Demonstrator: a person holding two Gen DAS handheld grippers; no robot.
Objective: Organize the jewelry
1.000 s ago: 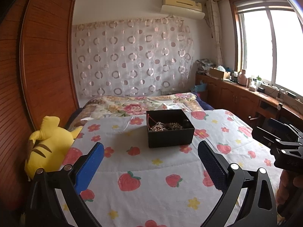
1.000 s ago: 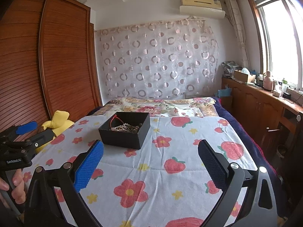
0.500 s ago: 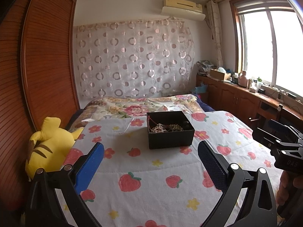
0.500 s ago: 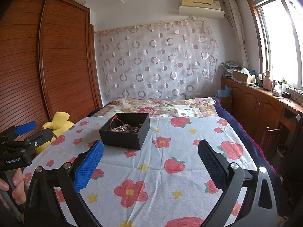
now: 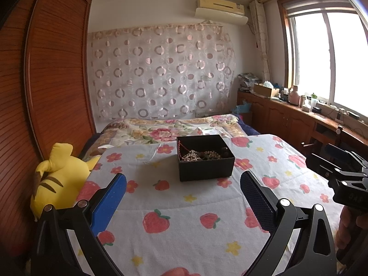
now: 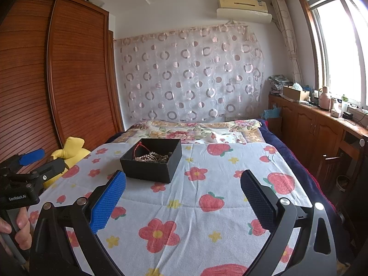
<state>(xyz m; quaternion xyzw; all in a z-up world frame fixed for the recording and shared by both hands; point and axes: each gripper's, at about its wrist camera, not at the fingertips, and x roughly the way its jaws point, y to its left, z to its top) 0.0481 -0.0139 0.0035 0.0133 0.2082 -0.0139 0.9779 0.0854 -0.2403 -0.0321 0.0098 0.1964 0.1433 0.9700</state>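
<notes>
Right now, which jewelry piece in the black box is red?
The thin red cord, looped against the black box's left wall; the bead strands beside it are pale and brownish.

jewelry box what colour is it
Black jewelry box, clearest in the right wrist view.

Daylight glares through the blown-out window [image 5: 331, 53], room evenly bright, sharp, edges fisheye-bent and vignetted.
</notes>
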